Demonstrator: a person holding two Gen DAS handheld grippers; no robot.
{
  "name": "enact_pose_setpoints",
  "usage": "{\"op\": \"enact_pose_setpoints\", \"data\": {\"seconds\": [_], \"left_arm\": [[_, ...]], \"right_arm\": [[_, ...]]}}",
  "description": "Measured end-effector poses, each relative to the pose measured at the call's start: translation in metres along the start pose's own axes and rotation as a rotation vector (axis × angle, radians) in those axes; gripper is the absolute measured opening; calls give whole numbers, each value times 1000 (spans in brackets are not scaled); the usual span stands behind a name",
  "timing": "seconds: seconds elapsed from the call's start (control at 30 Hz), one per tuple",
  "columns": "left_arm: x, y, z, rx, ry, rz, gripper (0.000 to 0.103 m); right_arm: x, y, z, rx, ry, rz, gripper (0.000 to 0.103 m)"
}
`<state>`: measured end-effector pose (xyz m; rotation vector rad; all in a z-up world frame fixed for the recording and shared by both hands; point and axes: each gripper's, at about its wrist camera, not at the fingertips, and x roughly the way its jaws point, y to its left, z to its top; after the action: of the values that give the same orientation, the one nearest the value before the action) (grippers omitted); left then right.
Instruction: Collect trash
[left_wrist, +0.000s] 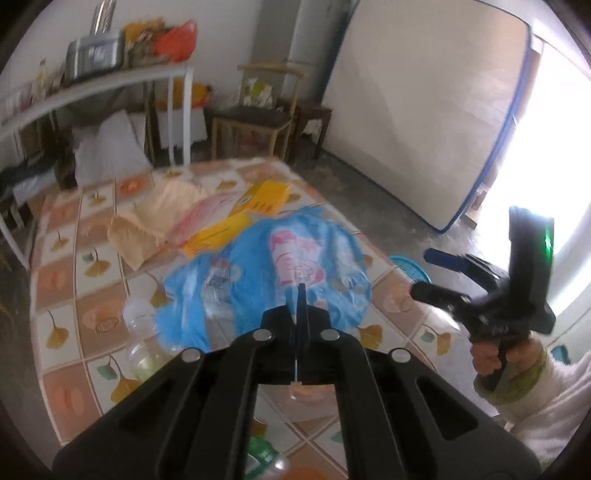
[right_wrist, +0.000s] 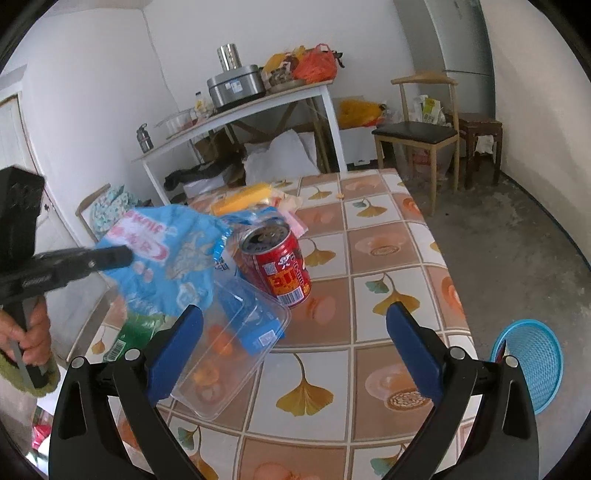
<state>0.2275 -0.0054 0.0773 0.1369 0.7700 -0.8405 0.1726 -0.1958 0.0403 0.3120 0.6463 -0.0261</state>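
Observation:
My left gripper (left_wrist: 300, 291) is shut on a blue plastic wrapper (left_wrist: 266, 266) and holds it up over the table; the wrapper also shows in the right wrist view (right_wrist: 166, 258), hanging from the left gripper (right_wrist: 125, 256). My right gripper (right_wrist: 295, 328) is open and empty above the table's near edge; it also shows in the left wrist view (left_wrist: 428, 271). A red drink can (right_wrist: 280, 262) stands upright behind a clear plastic tray (right_wrist: 236, 350). A blue basket (right_wrist: 532, 354) sits on the floor to the right, also in the left wrist view (left_wrist: 410, 267).
The tiled tablecloth table (right_wrist: 388, 251) also bears yellow packaging (left_wrist: 258, 199), a tan paper bag (left_wrist: 147, 225), a clear bottle (left_wrist: 142, 343) and a green label item (right_wrist: 136, 336). Behind stand a white side table (right_wrist: 240, 110) and a chair (right_wrist: 417, 133).

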Motion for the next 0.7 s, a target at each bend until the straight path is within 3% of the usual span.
{"op": "enact_pose_setpoints", "data": {"seconds": [0.13, 0.3, 0.5, 0.7], "left_arm": [[-16, -26, -11, 44, -4, -14, 0], [-28, -54, -41, 80, 19, -37, 0], [-45, -79, -69, 108, 17, -100, 0], [-59, -103, -82, 101, -4, -240, 0]], "right_arm": [[-18, -5, 3, 25, -53, 32, 91], [-31, -4, 5, 46, -65, 163, 67], [1, 8, -5, 40, 88, 285, 38], [2, -4, -33, 77, 209, 364, 26]]}}
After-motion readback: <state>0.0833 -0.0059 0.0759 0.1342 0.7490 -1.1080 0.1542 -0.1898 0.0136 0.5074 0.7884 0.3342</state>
